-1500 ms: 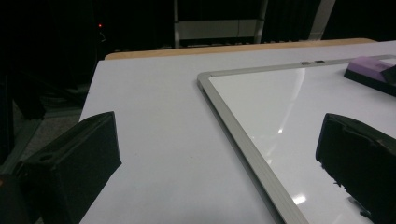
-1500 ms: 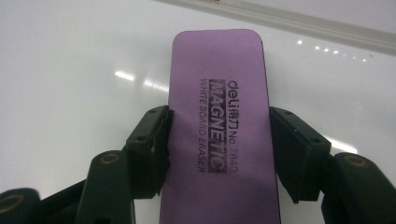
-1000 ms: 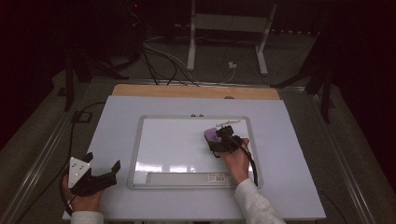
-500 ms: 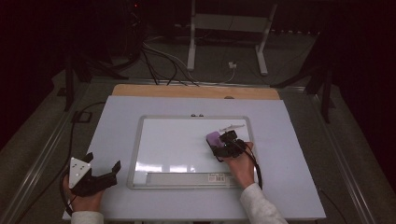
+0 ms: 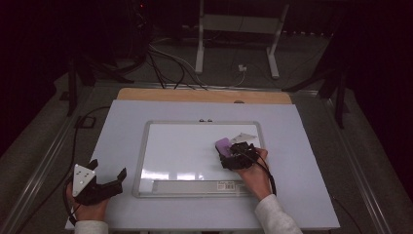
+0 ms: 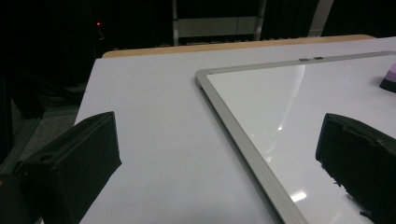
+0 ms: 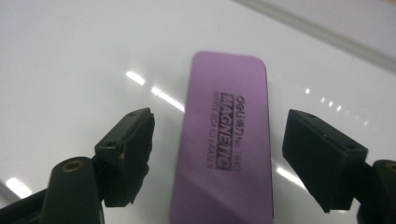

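Note:
A purple magnetic whiteboard eraser (image 7: 224, 140) lies flat on the whiteboard (image 5: 185, 151), toward its right side (image 5: 223, 145). My right gripper (image 7: 217, 154) straddles it. Its jaws have just been opening, and a gap shows between each pad and the eraser's long sides. From above, the right gripper (image 5: 233, 157) sits just behind the eraser, held by a hand. My left gripper (image 5: 104, 178) rests open on the table mat at the front left, off the board's near left corner, with nothing between its jaws (image 6: 210, 158). The eraser's edge (image 6: 390, 77) shows far right in the left gripper view.
The whiteboard's metal frame (image 6: 243, 140) runs between the left jaws. A pale mat (image 5: 122, 126) covers the table, with a wooden strip (image 5: 204, 95) at its far edge. Cables (image 5: 165, 63) and a stand (image 5: 238, 29) lie on the floor beyond.
The right hand drew back toward the board's right front with the eraser, and its jaws have spread off the eraser's sides. The left gripper kept still.

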### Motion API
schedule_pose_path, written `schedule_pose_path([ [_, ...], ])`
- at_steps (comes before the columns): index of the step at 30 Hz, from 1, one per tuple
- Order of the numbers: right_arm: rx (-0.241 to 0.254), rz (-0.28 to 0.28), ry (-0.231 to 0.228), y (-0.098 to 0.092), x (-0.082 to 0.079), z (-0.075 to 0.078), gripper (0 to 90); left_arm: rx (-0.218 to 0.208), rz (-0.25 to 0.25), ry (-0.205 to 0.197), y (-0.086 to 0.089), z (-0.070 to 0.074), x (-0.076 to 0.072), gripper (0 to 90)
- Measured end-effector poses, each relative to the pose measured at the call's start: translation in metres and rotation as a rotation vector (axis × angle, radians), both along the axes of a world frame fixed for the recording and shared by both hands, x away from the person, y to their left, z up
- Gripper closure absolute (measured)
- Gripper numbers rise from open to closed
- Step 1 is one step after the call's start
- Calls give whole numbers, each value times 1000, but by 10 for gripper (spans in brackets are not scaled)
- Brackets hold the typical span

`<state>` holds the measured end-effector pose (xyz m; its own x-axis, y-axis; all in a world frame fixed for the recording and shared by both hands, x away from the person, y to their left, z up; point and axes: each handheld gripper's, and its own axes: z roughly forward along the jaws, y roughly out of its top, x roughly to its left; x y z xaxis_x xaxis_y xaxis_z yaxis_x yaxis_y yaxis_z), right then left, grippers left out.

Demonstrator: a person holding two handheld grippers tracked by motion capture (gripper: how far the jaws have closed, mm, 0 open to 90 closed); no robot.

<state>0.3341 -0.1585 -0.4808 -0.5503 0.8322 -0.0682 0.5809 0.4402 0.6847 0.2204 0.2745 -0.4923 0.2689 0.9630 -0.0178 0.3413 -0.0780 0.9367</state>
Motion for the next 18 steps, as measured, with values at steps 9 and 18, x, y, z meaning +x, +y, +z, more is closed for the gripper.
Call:
schedule_pose_path([
  [9,4,63,-11,3,-10,2,231,1,-1,1,-1,0,0,6],
  [18,1,56,17,0,-9,-8,234,3,-3,5,-1,0,0,6],
])
